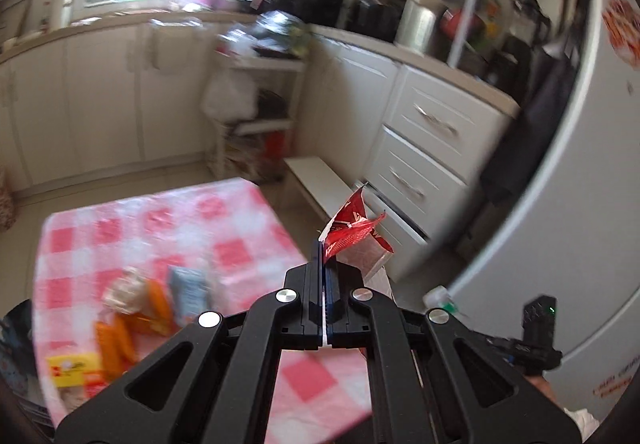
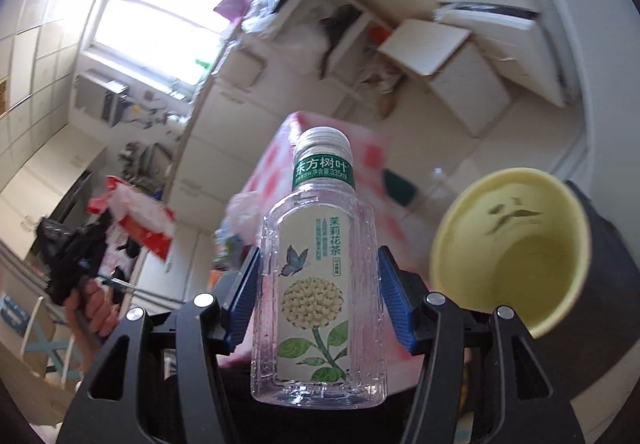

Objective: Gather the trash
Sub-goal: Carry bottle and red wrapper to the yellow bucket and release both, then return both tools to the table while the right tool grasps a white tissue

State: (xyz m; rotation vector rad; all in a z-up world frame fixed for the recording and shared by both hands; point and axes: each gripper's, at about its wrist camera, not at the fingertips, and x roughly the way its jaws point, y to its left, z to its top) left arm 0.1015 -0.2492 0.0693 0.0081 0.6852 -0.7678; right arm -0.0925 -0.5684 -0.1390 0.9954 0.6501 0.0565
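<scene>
The left gripper (image 1: pixel 323 264) is pinched tight on a torn red wrapper (image 1: pixel 354 230), which sticks up from its fingertips above the near right edge of a table with a pink checked cloth (image 1: pixel 160 228). On that cloth, to the left, lie more bits of trash: orange packets (image 1: pixel 120 336), a small blue packet (image 1: pixel 190 294) and a yellow box (image 1: pixel 72 368), all blurred. Beyond the table stand white kitchen cabinets (image 1: pixel 424 148), with a white fridge (image 1: pixel 568 204) at the right. The right gripper (image 2: pixel 318 264) clamps an empty clear plastic bottle (image 2: pixel 320 276) by its sides, cap pointing away, its blue pads (image 2: pixel 394 300) pressed against it. A pale yellow paper cup (image 2: pixel 516 252) shows just right of the bottle, its mouth facing the camera.
</scene>
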